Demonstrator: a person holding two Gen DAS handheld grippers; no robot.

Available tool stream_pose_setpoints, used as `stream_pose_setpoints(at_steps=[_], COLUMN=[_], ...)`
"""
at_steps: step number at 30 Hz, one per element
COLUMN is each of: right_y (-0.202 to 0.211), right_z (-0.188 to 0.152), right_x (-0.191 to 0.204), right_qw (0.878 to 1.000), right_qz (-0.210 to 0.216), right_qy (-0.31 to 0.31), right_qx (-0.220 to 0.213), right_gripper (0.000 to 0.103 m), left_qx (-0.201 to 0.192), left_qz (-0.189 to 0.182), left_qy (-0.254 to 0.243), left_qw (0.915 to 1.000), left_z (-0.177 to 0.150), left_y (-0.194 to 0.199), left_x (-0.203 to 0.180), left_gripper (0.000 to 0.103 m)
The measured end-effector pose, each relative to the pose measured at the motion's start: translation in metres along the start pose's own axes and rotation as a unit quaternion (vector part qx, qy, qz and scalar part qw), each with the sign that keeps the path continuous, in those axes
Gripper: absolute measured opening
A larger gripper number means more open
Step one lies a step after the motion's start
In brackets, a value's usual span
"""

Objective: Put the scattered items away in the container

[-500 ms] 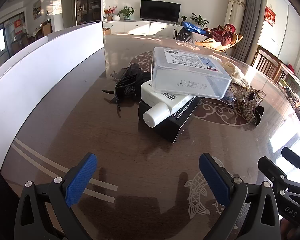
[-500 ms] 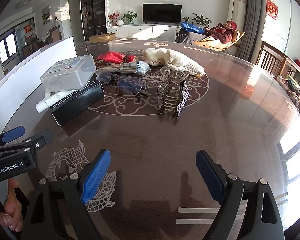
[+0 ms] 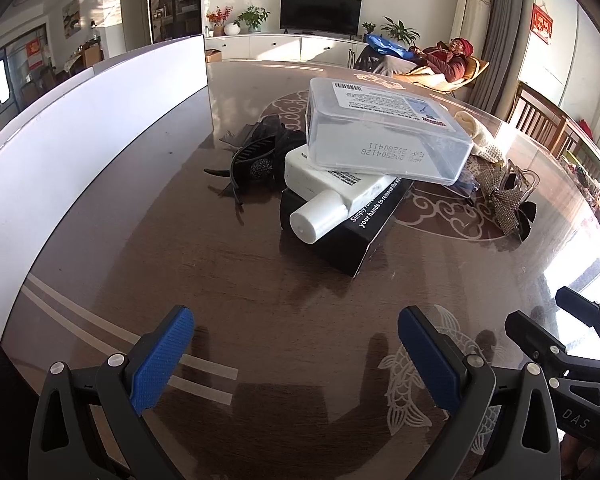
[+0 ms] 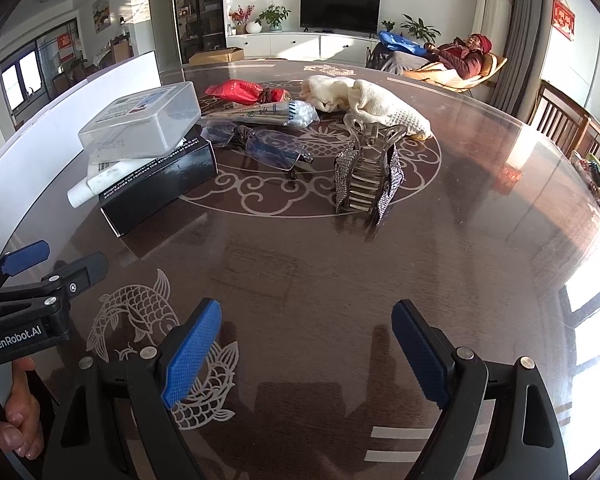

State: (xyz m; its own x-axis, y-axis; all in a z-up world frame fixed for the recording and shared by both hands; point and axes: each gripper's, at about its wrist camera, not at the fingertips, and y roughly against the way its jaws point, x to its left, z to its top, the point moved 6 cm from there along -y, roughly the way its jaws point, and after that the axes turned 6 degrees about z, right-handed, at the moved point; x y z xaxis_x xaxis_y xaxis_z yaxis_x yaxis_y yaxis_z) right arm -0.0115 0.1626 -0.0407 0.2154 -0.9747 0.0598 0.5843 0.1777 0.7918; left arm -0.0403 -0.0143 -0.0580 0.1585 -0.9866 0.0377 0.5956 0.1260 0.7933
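A clear plastic box [image 3: 384, 132] [image 4: 140, 126] lies on a white bottle [image 3: 332, 196] [image 4: 96, 178], which rests on a black carton [image 3: 352, 232] [image 4: 160, 184]. A black hair claw [image 3: 260, 160] sits left of the pile. Glasses [image 4: 268, 148], a jewelled hair claw [image 4: 368, 172] [image 3: 508, 200], a cream cloth [image 4: 364, 100], a cotton-swab pack [image 4: 276, 114] and a red bag [image 4: 240, 90] lie scattered. The white container wall [image 3: 80, 152] [image 4: 60, 116] stands at the left. My left gripper [image 3: 296, 356] and right gripper [image 4: 306, 344] are both open and empty, short of the items.
The round brown table [image 4: 460, 220] has a glossy top with fish and scroll patterns. A person reclines on a lounger [image 4: 460, 60] beyond the far edge. Wooden chairs [image 4: 568, 124] stand at the right. A hand [image 4: 18, 412] holds the left gripper's handle.
Both views have barely shifted; the pile looks very slightly nearer in the left wrist view. The jaws stand as wide as before.
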Motion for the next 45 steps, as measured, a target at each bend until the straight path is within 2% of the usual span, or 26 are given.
stream_pose_setpoints(at_steps=[4,7,15,20,45], right_y=[-0.010,-0.016,-0.032,-0.033,-0.033], right_z=[0.006,0.011,0.032,0.034,0.031], right_x=[-0.007,-0.009,-0.020,-0.022,-0.023], right_qw=[1.000,1.000,1.000,1.000,1.000], right_qz=[0.009,0.008,0.020,0.018,0.019], right_qy=[-0.014,-0.003,0.011,0.007,0.005], right_qx=[0.010,0.013,0.007,-0.002,-0.006], right_gripper=[0.088,0.088,0.089,0.090,0.090], left_qx=[0.006,0.003,0.002,0.014,0.004], left_qz=[0.007,0.022,0.018,0.017,0.011], left_qy=[-0.004,-0.016,-0.019,-0.020,-0.027], left_qw=[0.9999,0.9996,0.9996,0.9996,0.9996], left_z=[0.000,0.001,0.007,0.006,0.000], left_y=[-0.003,-0.005,-0.012,-0.013,-0.010], left_x=[0.001,0.000,0.002,0.004,0.003], left_gripper=[0.103,0.103,0.103,0.103,0.103])
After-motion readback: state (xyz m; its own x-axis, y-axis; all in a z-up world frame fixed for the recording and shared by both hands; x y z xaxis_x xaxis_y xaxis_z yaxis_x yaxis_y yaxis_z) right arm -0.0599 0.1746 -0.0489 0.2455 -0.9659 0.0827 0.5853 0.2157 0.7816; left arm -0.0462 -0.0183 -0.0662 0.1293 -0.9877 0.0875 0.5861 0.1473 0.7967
